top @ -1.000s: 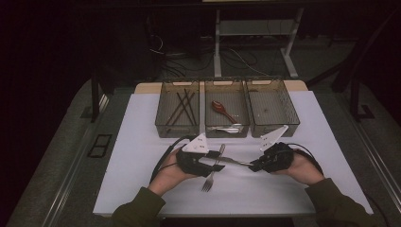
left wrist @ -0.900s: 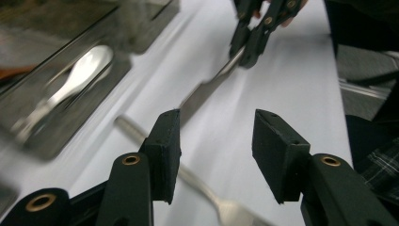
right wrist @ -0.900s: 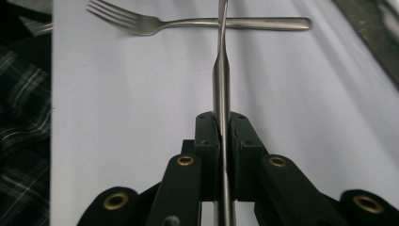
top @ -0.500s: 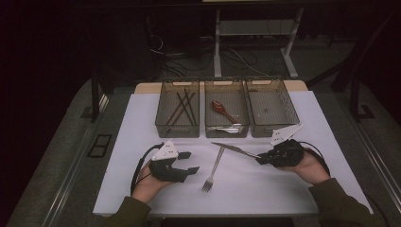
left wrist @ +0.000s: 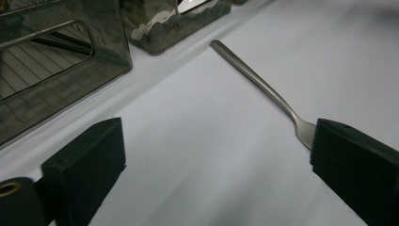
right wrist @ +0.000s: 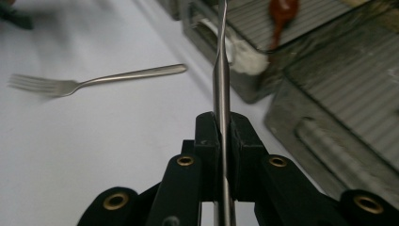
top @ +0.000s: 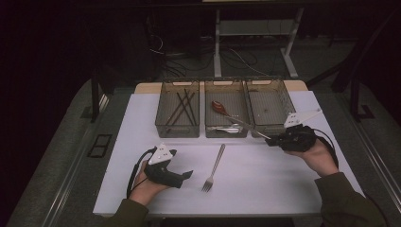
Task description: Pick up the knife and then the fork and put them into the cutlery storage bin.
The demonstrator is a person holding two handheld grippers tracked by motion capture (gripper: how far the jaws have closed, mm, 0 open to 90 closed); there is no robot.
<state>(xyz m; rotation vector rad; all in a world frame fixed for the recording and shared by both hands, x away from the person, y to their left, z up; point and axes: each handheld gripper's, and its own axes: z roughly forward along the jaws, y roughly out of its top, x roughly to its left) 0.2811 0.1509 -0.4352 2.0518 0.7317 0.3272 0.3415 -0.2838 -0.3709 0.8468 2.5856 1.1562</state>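
**Sorting cutlery into trays: knife carried to its compartment, fork released on the table.**

At the left, the left gripper (top: 187, 174) stood with its jaws spread wide, having just been opening, nothing between them; the slim silver metal fork (top: 214, 167) lay flat on the white table surface (top: 265, 189) just beside it, tines toward the person. Behind stood three smoky transparent plastic trays: the left tray (top: 178, 128) held dark sticks, the middle tray (top: 226, 133) a reddish-brown spoon (top: 218, 107) and pale cutlery, the right tray (top: 269, 130) looked nearly bare. At the right, the right gripper (top: 267, 140) pinched a thin silver table knife (right wrist: 221, 70) by one end, its free end over the middle tray's front corner. To do this step well, the knife probably should be kept level, brought fully over the chosen tray, and lowered clear of the rim before release.
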